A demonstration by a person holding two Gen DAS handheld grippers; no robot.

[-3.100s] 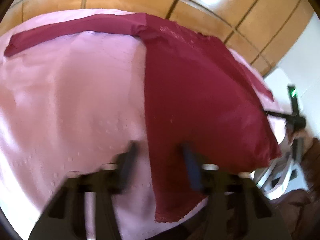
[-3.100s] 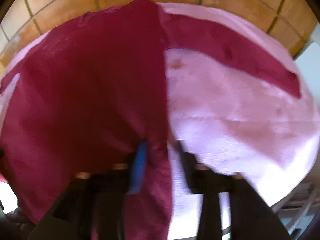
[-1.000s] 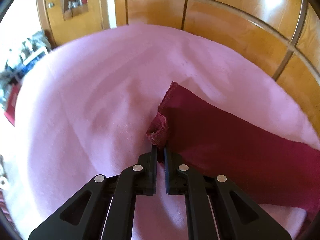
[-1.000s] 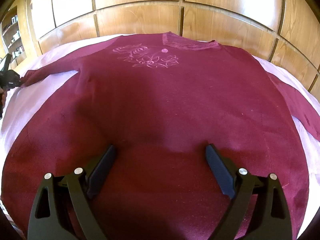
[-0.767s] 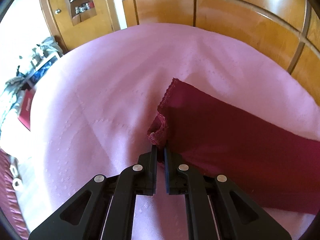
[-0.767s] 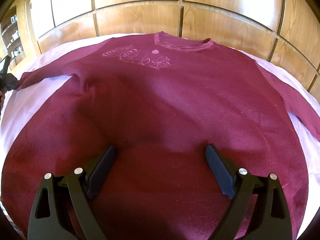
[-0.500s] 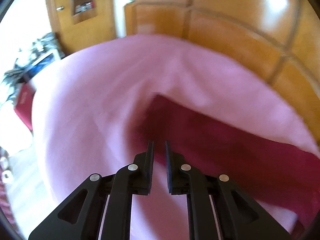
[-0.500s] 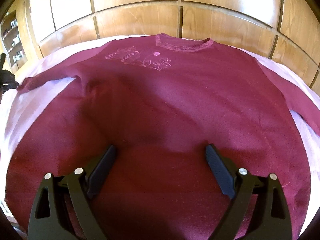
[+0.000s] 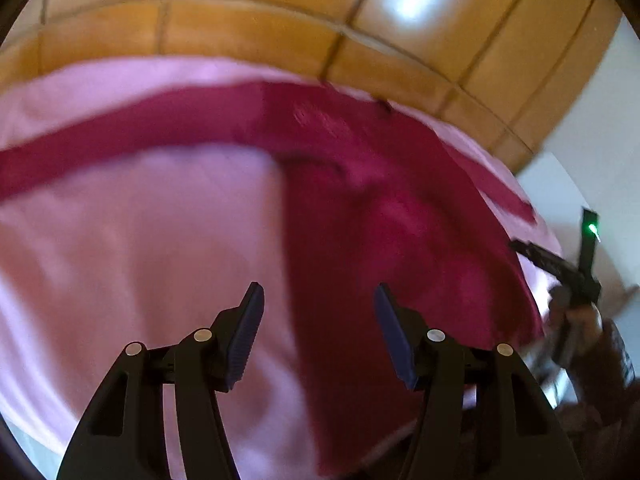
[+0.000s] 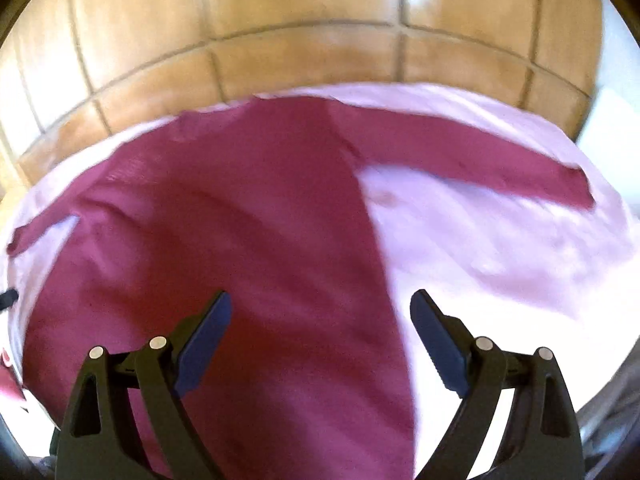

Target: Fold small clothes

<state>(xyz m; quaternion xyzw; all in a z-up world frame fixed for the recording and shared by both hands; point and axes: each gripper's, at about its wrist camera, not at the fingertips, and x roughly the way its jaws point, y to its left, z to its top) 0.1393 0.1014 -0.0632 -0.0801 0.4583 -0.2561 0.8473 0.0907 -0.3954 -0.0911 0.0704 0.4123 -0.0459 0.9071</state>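
Lying flat on the pink sheet (image 10: 500,248), the maroon long-sleeved top (image 10: 248,248) is spread open with both sleeves stretched outward from its body, and it serves as the reference for everything noted below. No fold shows anywhere on the top: body, hem and sleeves all lie in a single layer, so I judge the spreading stage complete and the folding itself not yet begun. The left gripper (image 9: 318,334) hangs over the top's left side edge, near the hem; its jaws have just been opening and now stand apart, with the cloth edge below them and nothing pinched between the pads. The right gripper (image 10: 320,338) hangs over the top's right side edge, likewise near the hem, jaws spread wide and holding nothing. Both views are smeared, so fine detail of the hem cannot be confirmed. Beyond the top's collar end stands a wooden panelled wall (image 10: 280,32). Remaining work, by my assessment: bring each sleeve and side inward over the body, then fold the length into a compact stack.
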